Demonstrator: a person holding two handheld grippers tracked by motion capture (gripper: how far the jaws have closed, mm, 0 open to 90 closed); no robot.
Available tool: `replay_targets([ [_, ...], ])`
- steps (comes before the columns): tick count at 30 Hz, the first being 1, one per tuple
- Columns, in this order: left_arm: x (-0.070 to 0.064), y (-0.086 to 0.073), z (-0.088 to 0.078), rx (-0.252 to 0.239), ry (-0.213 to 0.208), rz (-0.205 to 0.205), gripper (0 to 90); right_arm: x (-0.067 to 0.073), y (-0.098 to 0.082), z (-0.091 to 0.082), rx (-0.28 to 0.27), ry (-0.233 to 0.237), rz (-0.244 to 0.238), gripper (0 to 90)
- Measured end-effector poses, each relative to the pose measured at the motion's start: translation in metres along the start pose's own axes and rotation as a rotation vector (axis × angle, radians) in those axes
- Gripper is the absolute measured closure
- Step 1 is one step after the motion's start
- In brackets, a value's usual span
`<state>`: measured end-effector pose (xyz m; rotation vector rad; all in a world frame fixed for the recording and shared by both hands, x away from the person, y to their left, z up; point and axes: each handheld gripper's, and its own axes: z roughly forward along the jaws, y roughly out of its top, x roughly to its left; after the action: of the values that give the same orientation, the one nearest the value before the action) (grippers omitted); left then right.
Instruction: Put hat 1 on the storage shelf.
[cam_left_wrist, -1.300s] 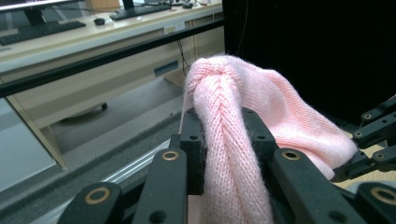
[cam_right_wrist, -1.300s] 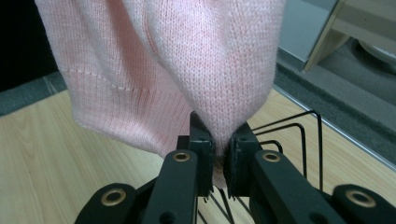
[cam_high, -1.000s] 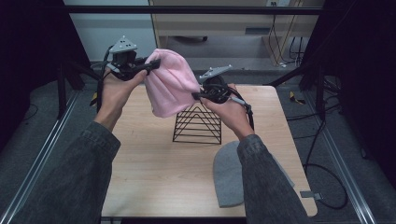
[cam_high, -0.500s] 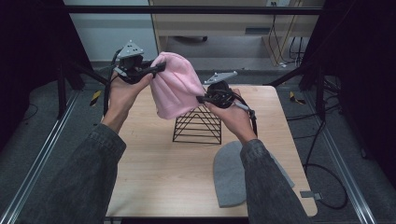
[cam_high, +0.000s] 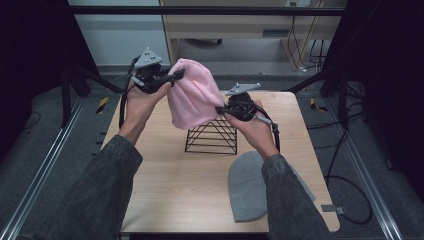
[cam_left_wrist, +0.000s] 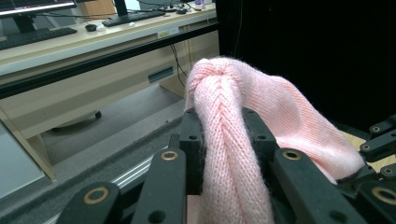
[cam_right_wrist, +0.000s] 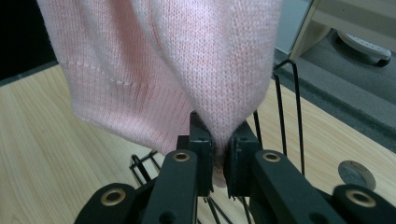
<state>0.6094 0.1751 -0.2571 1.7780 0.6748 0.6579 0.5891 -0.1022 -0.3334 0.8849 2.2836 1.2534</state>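
Soft pink knitted beanie (cam_high: 192, 97), ribbed hem

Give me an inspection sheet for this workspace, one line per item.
Surface: light wooden table, bare at the near left.
Job's things: pink knitted beanie held up above black wire rack.
Clutter: grey knitted beanie lying flat at the near right.
Grippers: left gripper and right gripper, jaws both clamped on pink knit.
Cables: black cable on the floor at the right.
Surroundings: beige desk with keyboards beyond the table.
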Motion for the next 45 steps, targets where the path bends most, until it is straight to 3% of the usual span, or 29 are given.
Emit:
replay_targets([
  [20,-0.019,-0.004,0.009,-0.012,-0.043,0.003,71.5,-0.005,-0.021,-0.008,0.004,-0.036,-0.005,83.3],
  [32,-0.030,-0.009,0.021,0.031,-0.067,0.028,70.0,-0.010,-0.042,-0.009,0.012,-0.051,0.008,83.3],
  [45,-0.042,-0.018,0.027,0.061,-0.111,0.018,69.7,-0.009,-0.063,-0.004,0.044,-0.063,0.009,83.3],
])
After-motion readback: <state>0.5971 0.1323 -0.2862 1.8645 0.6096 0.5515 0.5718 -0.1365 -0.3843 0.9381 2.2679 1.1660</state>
